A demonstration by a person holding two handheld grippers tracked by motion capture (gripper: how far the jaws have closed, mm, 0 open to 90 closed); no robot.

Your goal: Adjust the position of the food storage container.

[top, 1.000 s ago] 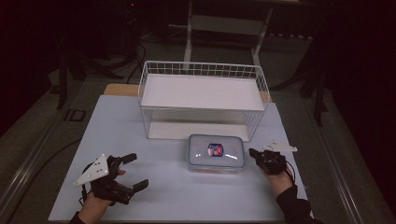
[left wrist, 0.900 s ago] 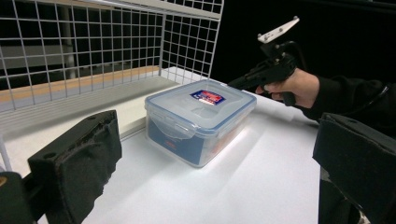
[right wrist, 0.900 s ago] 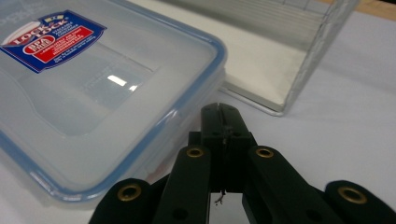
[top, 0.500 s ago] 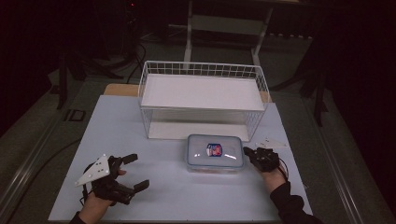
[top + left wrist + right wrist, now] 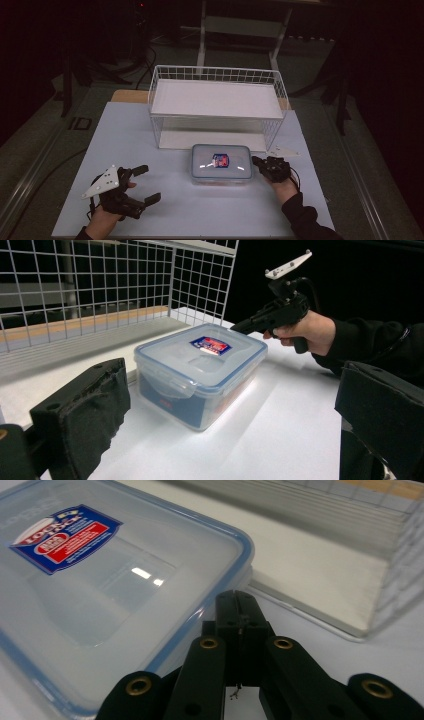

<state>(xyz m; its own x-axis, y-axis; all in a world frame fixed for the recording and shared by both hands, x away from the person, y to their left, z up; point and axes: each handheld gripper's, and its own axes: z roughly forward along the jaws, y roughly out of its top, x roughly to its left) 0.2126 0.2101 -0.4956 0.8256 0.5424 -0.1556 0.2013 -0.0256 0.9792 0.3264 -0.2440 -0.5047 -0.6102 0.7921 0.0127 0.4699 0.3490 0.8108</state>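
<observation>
**Two grippers, one closed box: how we handle its right-hand edge**

Two hands work here, and we order things by size. Our white surface [image 5: 150, 135] carries a wire basket [image 5: 216, 87] at the back, standing just behind the clear lidded box [image 5: 220, 163], which sits near the middle with its lid clipped on.

Our right gripper [image 5: 259, 162] has its jaws pressed together and empty, the tip at the box's right-hand rim; whether it touches we cannot tell. We judge the step to be working that side latch or nudging the box, so we keep the tip low, against the edge, and push slowly so the box does not skid.

Our left gripper [image 5: 145, 184] rests well apart, jaws wide and empty; it could brace the box's far side.

The basket's front wall is so close that it limits any push that way.
</observation>
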